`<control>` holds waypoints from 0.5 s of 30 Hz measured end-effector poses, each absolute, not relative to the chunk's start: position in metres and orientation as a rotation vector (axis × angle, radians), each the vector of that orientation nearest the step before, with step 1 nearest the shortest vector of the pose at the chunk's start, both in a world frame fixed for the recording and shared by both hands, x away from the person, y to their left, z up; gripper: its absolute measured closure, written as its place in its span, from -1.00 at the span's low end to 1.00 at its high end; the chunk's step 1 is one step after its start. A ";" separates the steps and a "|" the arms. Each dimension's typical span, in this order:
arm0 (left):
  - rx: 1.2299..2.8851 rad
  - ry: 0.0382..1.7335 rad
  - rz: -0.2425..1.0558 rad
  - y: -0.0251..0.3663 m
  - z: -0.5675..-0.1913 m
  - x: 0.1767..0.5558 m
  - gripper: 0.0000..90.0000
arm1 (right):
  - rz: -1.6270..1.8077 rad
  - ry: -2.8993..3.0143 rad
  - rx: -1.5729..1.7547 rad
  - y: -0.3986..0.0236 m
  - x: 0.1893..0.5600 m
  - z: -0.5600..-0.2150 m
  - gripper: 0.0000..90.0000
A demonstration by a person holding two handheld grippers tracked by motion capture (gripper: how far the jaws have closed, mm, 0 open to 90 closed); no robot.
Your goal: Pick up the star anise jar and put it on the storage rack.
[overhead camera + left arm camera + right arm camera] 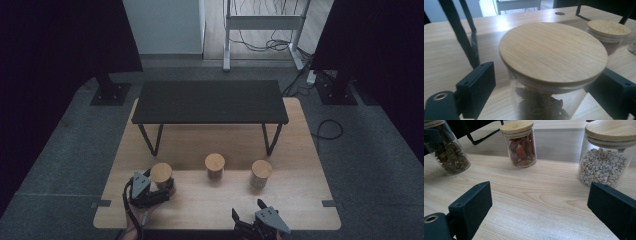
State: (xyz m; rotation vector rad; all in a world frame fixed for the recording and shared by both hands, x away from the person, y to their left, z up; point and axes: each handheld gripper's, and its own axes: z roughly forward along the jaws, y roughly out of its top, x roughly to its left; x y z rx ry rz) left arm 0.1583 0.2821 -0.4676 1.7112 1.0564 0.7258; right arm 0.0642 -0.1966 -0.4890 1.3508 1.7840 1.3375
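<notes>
Left jar (pixel 551 65): glass, round, with a pale wooden lid; dark brown dried pieces inside, tangled and leafy. It stands at the left end of the row of three on the wooden table (pixel 300 200), near my edge.
Middle jar (pixel 520 145): same glass and wooden lid, filled with red and pink chunks. It stands upright, well apart from its neighbours.
Right jar (pixel 605 157): same make, packed with small whitish beans or grains.
My left gripper (pixel 161 189): my jaws stand on either side of the left jar, just under its lid. The right jaw sits at the glass; on the left I see a gap, so I do not count this as a grip.
My right gripper (pixel 248 216): my jaws are spread wide over bare wood, holding nothing, near the table's front edge.
Black shelf (pixel 210 102): a low stand on thin legs behind the row of jars.
</notes>
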 end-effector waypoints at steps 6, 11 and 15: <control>1.725 1.048 0.708 0.282 -0.471 0.163 -0.53 | 1.338 1.785 1.351 -0.197 0.064 -0.489 -0.89; 1.729 1.042 0.696 0.284 -0.473 0.164 -0.42 | 1.338 1.787 1.349 -0.197 0.064 -0.489 -0.88; 1.721 1.040 0.709 0.282 -0.476 0.162 -0.41 | 1.337 1.790 1.348 -0.196 0.064 -0.489 -0.88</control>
